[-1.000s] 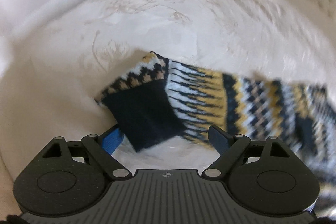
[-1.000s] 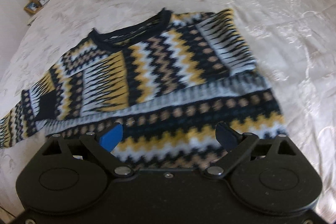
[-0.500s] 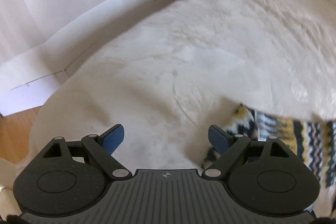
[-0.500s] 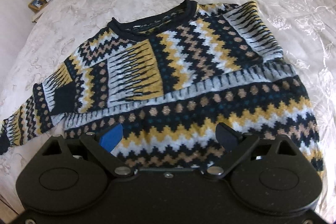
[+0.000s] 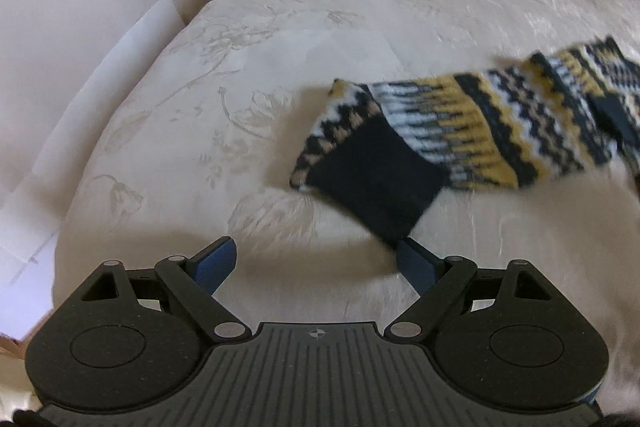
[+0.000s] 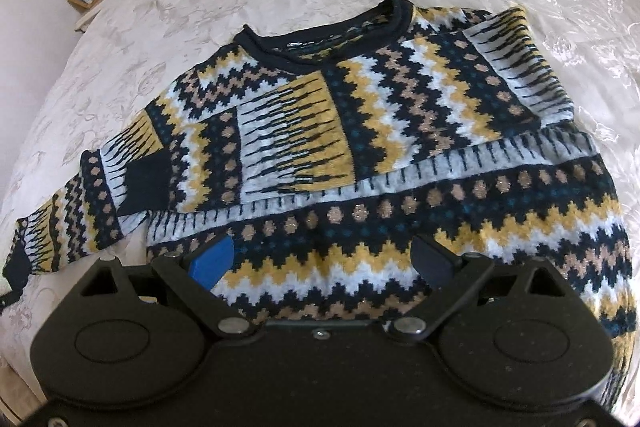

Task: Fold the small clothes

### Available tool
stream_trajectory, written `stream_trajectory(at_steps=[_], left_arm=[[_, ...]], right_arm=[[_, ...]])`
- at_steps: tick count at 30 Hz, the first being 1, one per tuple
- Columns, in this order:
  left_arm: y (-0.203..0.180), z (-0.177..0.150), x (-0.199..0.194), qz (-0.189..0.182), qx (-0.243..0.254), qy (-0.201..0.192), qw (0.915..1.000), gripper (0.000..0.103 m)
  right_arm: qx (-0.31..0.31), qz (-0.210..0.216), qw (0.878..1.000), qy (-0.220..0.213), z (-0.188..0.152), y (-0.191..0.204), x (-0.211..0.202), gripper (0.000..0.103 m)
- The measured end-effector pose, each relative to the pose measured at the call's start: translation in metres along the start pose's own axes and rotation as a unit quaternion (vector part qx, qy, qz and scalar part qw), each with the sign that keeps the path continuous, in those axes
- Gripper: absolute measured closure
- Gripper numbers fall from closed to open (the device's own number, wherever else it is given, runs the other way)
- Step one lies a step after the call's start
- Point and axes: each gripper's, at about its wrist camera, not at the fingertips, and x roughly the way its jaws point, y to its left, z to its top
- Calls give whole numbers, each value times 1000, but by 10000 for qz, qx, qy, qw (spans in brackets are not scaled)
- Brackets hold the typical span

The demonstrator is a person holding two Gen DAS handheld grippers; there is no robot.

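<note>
Left wrist view: the left gripper [image 5: 316, 263] is held with jaws wide apart and empty over the cream bedspread [image 5: 280, 27], the dark cuff [image 5: 372, 183] of the outstretched sleeve lying just ahead, at its right finger. Right wrist view: the right gripper [image 6: 322, 261], jaws likewise apart and holding nothing, is poised above the hem of the sweater [image 6: 360, 131], spread flat, navy, mustard and white zigzags. Sleeve-folding is judged in hand; next, the cuff must be pinched and carried across the body.

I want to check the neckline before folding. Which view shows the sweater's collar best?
The right wrist view: the dark collar lies fully visible atop the sweater. The left wrist view shows only a sleeve, no collar.
</note>
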Motion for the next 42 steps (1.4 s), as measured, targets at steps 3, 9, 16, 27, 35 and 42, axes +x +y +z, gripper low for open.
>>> stream_trajectory(at_steps=[3, 9, 16, 27, 35, 42], left_arm=[[-2, 2, 5, 42, 233, 20, 9997, 16], [-5, 22, 14, 17, 144, -221, 9997, 16], [26, 47, 33, -29, -1155, -313, 9928, 16], [58, 45, 50, -272, -2441, -106, 9693, 50], [52, 53, 40, -599, -2619, -412, 9624, 97], [38, 65, 17, -709, -2844, -713, 9534, 98]], right_arm=[[-14, 26, 10000, 23, 0, 1, 1, 7], [-52, 81, 9999, 64, -1, 5, 2, 7], [-69, 132, 9998, 94, -2, 8, 2, 7], [-73, 143, 9996, 253, -2, 8, 7, 7], [-134, 206, 9990, 369, -1, 10, 14, 7], [-184, 356, 9983, 433, -1, 3, 17, 7]])
